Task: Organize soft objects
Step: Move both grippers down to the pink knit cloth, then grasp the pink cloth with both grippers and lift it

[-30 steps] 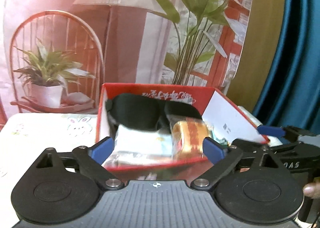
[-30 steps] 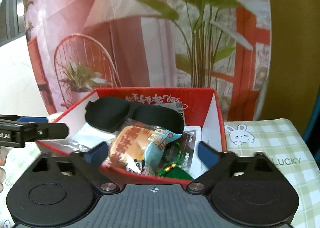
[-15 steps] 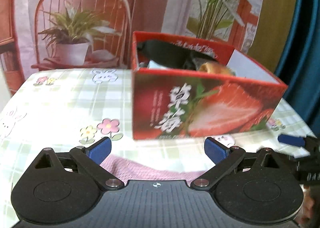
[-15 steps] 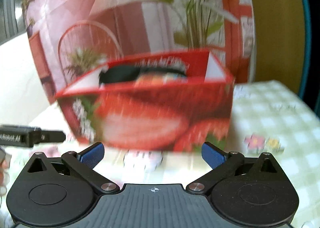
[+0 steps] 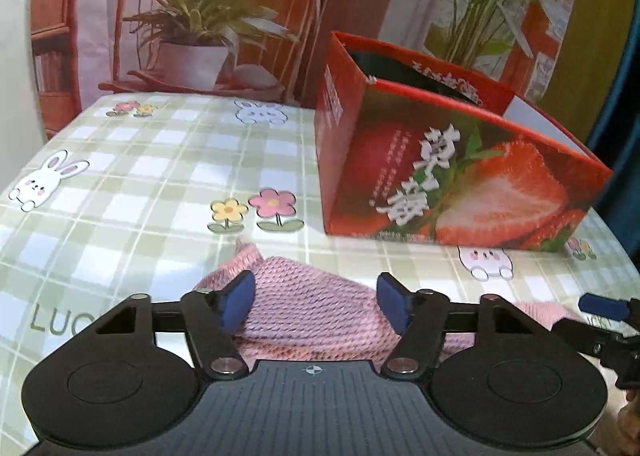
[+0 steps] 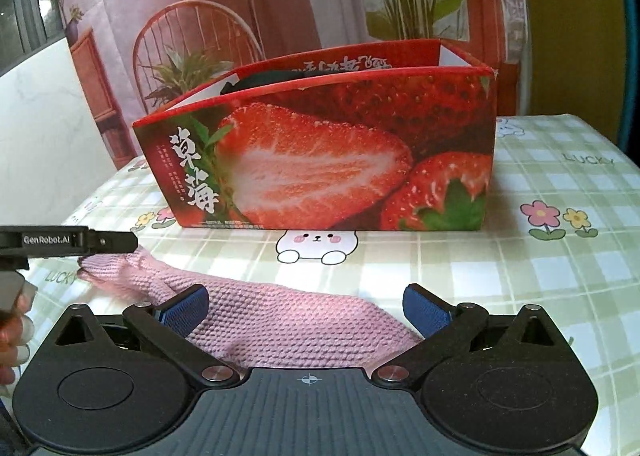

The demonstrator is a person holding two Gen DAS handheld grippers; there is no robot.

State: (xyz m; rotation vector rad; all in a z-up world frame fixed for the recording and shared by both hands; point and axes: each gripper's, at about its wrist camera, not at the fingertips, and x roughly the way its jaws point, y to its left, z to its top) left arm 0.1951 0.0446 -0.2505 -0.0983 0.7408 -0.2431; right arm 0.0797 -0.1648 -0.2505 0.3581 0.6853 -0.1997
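Note:
A pink knitted piece (image 5: 312, 304) lies flat on the checked tablecloth, in front of the red strawberry box (image 5: 460, 184). My left gripper (image 5: 314, 294) is low over its left part; the jaws are closing with the knit between them, and the blue pads are at its sides without a firm pinch. My right gripper (image 6: 308, 308) stands wide open over the other end of the pink knit (image 6: 280, 320). From the right wrist view the left gripper's finger (image 6: 68, 242) shows above the knit's far tip. Something black (image 6: 272, 82) peeks over the box's (image 6: 320, 160) rim.
The tablecloth (image 5: 120, 176) with rabbits and flowers spreads left of the box. A printed backdrop of a chair, plants and a lamp stands behind the table. A blue curtain hangs at the far right. A person's fingers (image 6: 12, 336) show at the left edge.
Both grippers came down from above the open box to the table in front of it. The pink knit came into view between both pairs of fingers. The left jaws have narrowed.

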